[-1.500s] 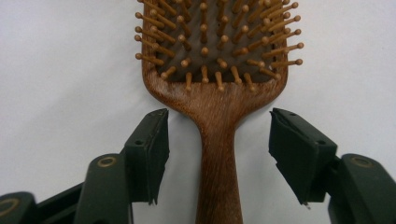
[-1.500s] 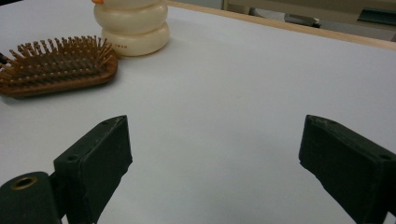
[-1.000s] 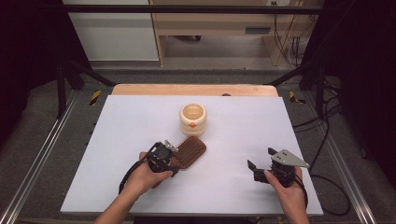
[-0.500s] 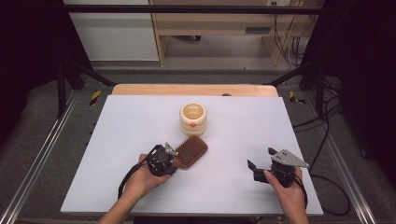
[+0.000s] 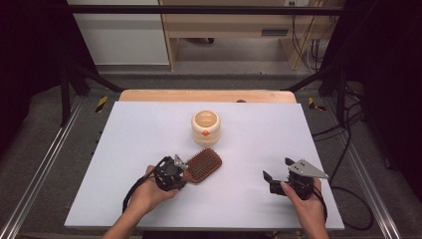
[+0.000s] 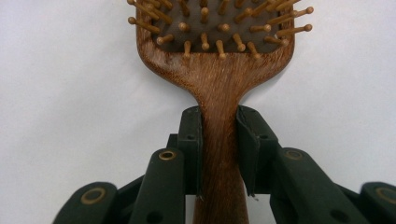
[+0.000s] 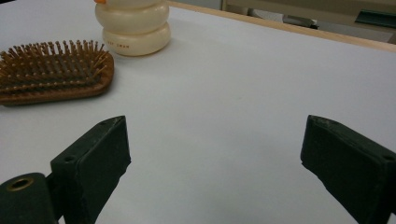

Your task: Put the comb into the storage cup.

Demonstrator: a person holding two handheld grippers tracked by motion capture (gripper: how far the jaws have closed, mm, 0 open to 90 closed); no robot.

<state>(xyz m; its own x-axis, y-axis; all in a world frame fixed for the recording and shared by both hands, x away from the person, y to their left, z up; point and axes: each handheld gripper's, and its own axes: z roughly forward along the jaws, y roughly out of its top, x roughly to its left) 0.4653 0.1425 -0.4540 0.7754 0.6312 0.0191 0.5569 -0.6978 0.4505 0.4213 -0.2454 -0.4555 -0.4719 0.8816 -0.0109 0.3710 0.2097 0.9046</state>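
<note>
The fingers (image 6: 194, 140) of the left gripper (image 5: 171, 173) have just closed and now press on both sides of the handle of the wooden hairbrush (image 5: 203, 165). The hairbrush lies bristles up on the white bench (image 5: 259, 134), near the cream jar (image 5: 205, 127). The right gripper (image 5: 293, 178) stands well apart, its fingers spread wide with nothing between them.

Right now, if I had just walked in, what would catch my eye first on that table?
Probably the wooden hairbrush lying bristles up near the middle of the white table, its handle pinched by the left gripper. Just behind it stands a cream, ridged cup with an orange dot. Off to the right, the right gripper waits with jaws wide apart, holding nothing.
</note>
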